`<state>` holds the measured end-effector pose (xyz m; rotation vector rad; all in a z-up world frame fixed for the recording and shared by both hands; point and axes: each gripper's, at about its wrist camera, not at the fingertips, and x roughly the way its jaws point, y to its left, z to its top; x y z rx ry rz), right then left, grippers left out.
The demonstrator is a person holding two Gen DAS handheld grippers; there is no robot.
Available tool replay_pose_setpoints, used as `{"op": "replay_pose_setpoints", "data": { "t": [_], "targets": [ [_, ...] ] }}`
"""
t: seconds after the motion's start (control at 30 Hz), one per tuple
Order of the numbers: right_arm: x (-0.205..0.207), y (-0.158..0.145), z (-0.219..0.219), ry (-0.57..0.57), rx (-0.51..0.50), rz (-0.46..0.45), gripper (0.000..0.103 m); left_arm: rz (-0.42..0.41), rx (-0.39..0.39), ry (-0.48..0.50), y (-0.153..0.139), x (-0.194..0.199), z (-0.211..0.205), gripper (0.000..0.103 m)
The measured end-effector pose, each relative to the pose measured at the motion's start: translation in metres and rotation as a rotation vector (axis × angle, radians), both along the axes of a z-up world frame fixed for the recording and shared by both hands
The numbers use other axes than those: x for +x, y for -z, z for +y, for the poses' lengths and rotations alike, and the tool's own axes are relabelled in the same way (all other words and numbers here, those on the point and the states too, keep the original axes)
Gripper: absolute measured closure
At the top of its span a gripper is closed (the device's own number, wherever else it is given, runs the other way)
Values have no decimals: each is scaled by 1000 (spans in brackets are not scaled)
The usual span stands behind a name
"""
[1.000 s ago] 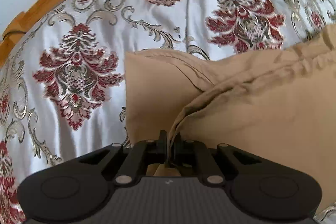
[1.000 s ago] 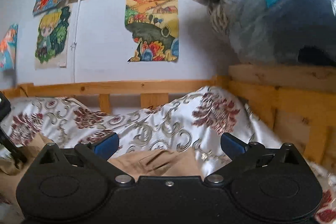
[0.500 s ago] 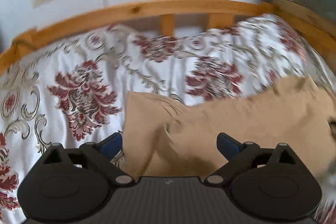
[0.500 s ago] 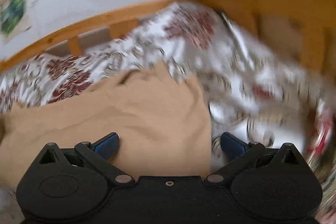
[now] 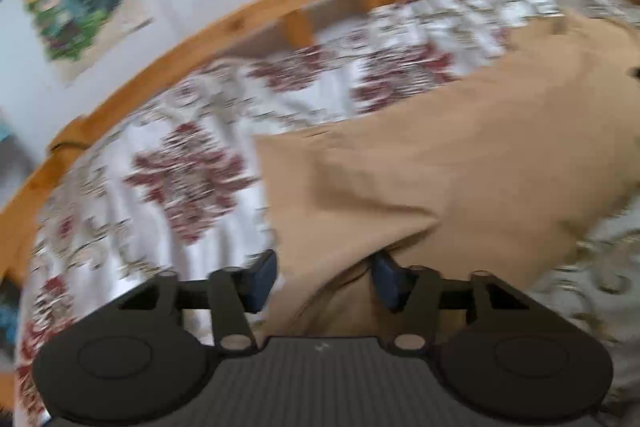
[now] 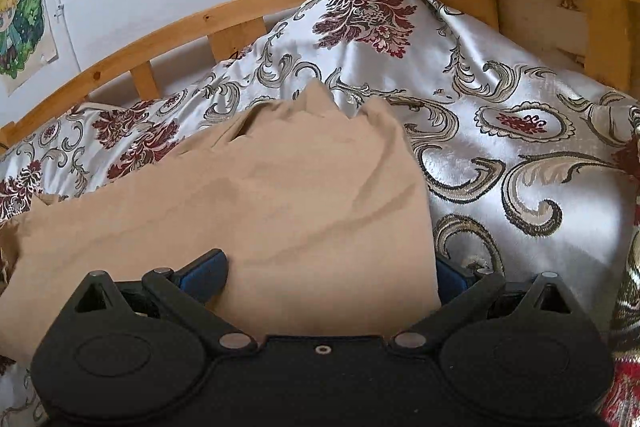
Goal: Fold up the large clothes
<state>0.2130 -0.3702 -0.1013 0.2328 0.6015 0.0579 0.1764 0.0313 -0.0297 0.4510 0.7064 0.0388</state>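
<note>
The tan garment [image 6: 280, 211] lies folded on the floral bedspread [image 6: 520, 163], inside the wooden bed frame [image 6: 192, 23]. Its long axis runs across both wrist views, from lower left to upper right in the left view, so each gripper sits at one end of the near edge.

Left gripper [image 5: 322, 281]: jaws part-way spread, having just been closing from a wider gape. The garment's left near corner and a raised fold of cloth lie between the blue pads [image 5: 262, 279], but the pads do not visibly press on it; no grip yet (frame is motion-blurred, so contact at the right pad cannot be ruled out).

Right gripper [image 6: 328, 277]: jaws spread wide. The garment's right end fills the gap between them, its right-hand edge running down close to the right finger, which is partly hidden behind the cloth. The left pad [image 6: 204, 273] sits just beside the fabric, not biting.

Key relation: the cloth lies directly ahead of and below both sets of jaws, with the far edge (a bunched, notched section toward the headboard side) well apart from either. The two grippers bracket the near edge along its length, left at the left corner, right at the right corner.

Judgement: the next fold likely calls for both jaws to close on the near edge and carry it across the short axis. The left looks nearer to a pinch. Risk: catching the slippery bedspread with the cloth.
</note>
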Motion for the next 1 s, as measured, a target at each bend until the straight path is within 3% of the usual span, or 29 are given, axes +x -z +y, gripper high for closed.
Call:
{"op": "replay_pose_setpoints", "data": {
  "t": [0.03,0.13,0.17,0.2,0.23,0.4,0.5,0.6,0.7,0.83,1.0],
  "targets": [
    [0,0,0,0,1,1,1,-5,-9,-44,-1,3,8,60],
    [-1,0,0,5,-2,6,1,-13,-48,-204,-5,14,36,59],
    [0,0,1,9,-6,11,1,0,-65,-260,-4,19,47,53],
    [0,0,2,10,-14,16,1,30,-100,-310,-3,25,59,33],
    [0,0,4,10,-25,20,1,65,-127,-358,0,30,70,23],
    [1,0,9,8,-76,15,1,100,-238,-472,0,37,95,10],
    [0,1,11,10,-114,3,1,114,-309,-522,-4,42,107,8],
    [-1,2,11,12,-117,-1,1,95,-307,-532,-11,45,116,8],
    [-1,2,10,12,-114,5,1,72,-263,-471,-19,38,120,8],
    [-1,-5,7,38,-73,61,1,77,-377,-391,-21,10,122,8],
    [-10,-15,4,98,-66,44,1,36,-468,-406,-17,-16,113,8]
  ]
}}
